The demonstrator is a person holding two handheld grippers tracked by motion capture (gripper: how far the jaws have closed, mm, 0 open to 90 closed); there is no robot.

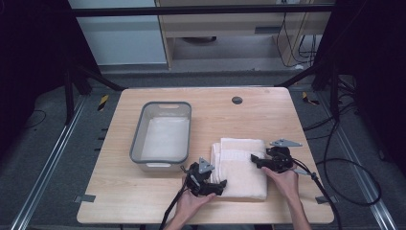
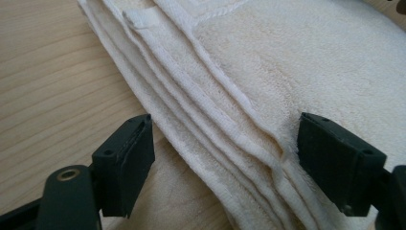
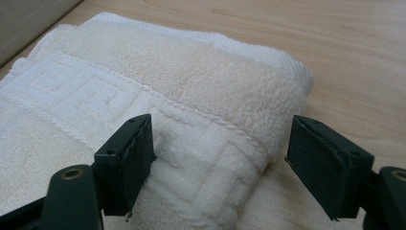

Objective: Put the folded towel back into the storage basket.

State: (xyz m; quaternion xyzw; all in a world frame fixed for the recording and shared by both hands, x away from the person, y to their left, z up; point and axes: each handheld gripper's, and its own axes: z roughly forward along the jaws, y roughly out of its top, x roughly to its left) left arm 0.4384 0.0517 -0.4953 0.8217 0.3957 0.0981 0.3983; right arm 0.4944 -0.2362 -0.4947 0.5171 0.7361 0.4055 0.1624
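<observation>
Straddling the folded cream towel (image 1: 242, 167) from both sides: left gripper (image 1: 216, 186) at its near-left corner, right gripper (image 1: 254, 160) at the right-hand edge, both sets of jaws spread wide with nothing clamped. Towel sits on the wooden table (image 1: 143, 201), right of centre, just beside the grey plastic tub (image 1: 162, 137), which looks empty. In the left gripper view the jaws bracket the stacked hems (image 2: 225, 139), one jaw over bare wood, the other over the terry pile. In the right gripper view the jaws flank the rolled fold (image 3: 268, 120) next to the raised key-pattern band (image 3: 95, 100). My read: both grabs are lined up but not yet closed, likely ahead of a lift toward the tub. Risks: the left side has several loose layers, so a shallow bite may catch only the top hems and the stack will fan out or unfold on lift. The lower left jaw could push the edge instead of sliding under. Uneven closing between the two sides would drag the towel across the table and skew the fold. The tub rim is close, so a sagging middle could snag it.
</observation>
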